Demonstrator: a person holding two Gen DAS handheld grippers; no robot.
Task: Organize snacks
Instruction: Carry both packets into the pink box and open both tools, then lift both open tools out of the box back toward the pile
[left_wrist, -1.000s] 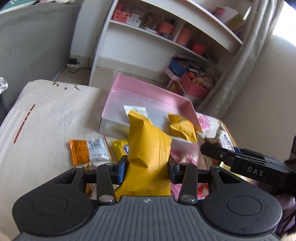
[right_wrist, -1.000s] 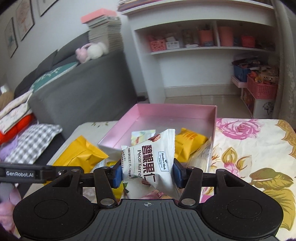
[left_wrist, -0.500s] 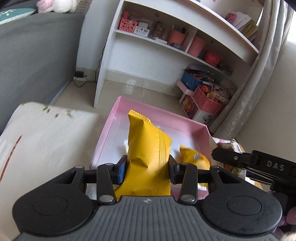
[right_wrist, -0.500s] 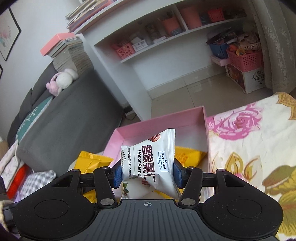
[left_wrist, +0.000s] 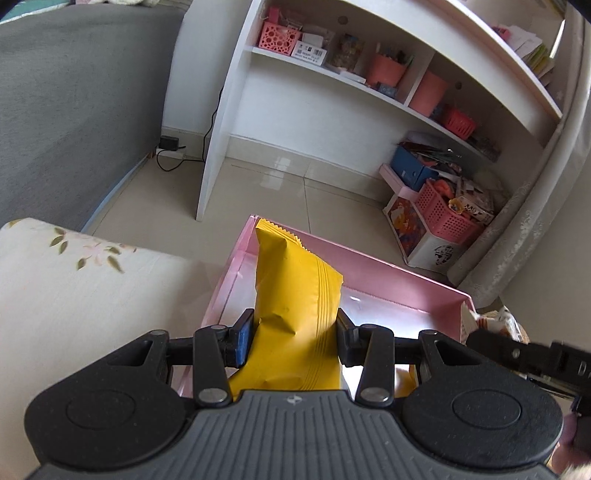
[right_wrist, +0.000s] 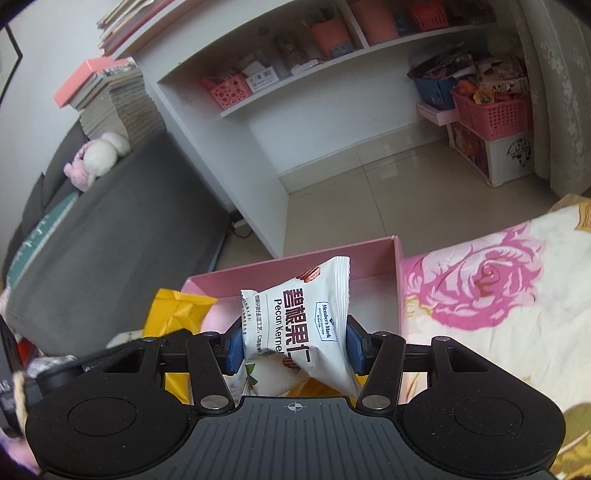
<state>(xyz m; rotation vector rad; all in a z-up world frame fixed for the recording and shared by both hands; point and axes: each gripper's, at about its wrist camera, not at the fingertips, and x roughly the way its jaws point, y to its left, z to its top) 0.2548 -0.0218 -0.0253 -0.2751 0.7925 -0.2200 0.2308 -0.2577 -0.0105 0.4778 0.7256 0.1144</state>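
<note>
Under both grippers, a pink box (left_wrist: 402, 284). Clamped in left gripper (left_wrist: 293, 334): tall yellow bag (left_wrist: 295, 295). Pinched in right gripper (right_wrist: 294, 343): white pecan pack (right_wrist: 306, 321). Best lowered inside the walls, then let go gently.

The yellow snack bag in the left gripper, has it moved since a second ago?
Yes. The yellow snack bag has travelled forward over the pink box; it now hangs above the box's far-left corner, with the jaws clamped on it.
</note>
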